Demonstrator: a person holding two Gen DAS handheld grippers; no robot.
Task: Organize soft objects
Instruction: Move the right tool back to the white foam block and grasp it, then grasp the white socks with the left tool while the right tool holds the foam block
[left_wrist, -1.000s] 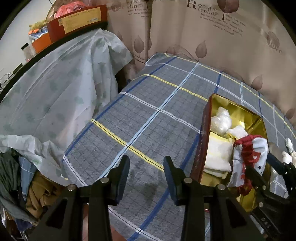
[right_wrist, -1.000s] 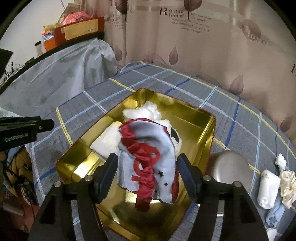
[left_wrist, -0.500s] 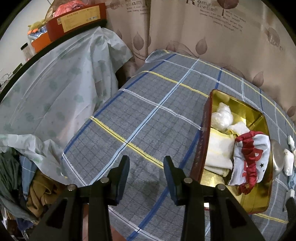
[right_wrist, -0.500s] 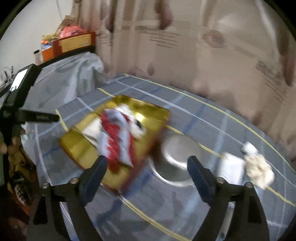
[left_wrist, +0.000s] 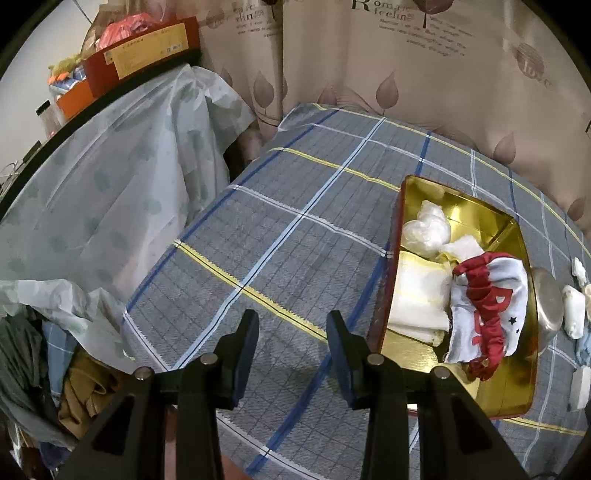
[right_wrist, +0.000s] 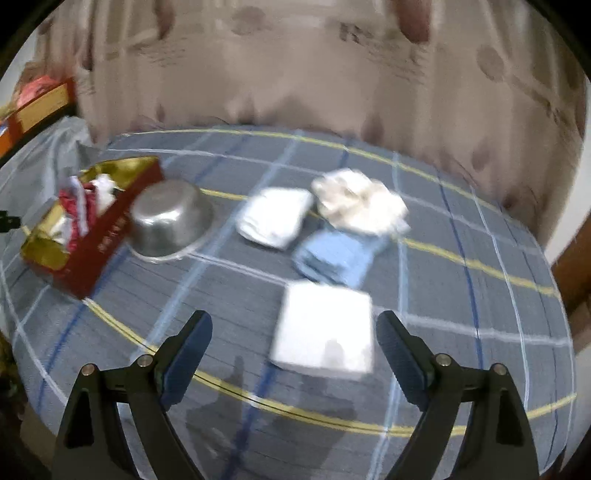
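left gripper (left_wrist: 291, 334): jaws part-way apart, nothing between them, over bare plaid cloth of the bench (left_wrist: 288, 221), left of the box
right gripper (right_wrist: 293, 341): jaws wide apart, empty; view motion-blurred
gold box (left_wrist: 517, 384): gold inside, red outside, on the bench; holds a clear crumpled bag (left_wrist: 426, 230), a folded cream cloth (left_wrist: 417, 299) and a white-and-red garment (left_wrist: 487, 306) lying on top toward the near end
steel bowl (right_wrist: 171, 223): upside down, touching the box's right wall
loose soft items: right of the bowl, outside the box – white roll (right_wrist: 275, 216), cream bundle (right_wrist: 360, 201), folded blue cloth (right_wrist: 334, 256), flat white square (right_wrist: 325, 330) just ahead of the right gripper, not touched
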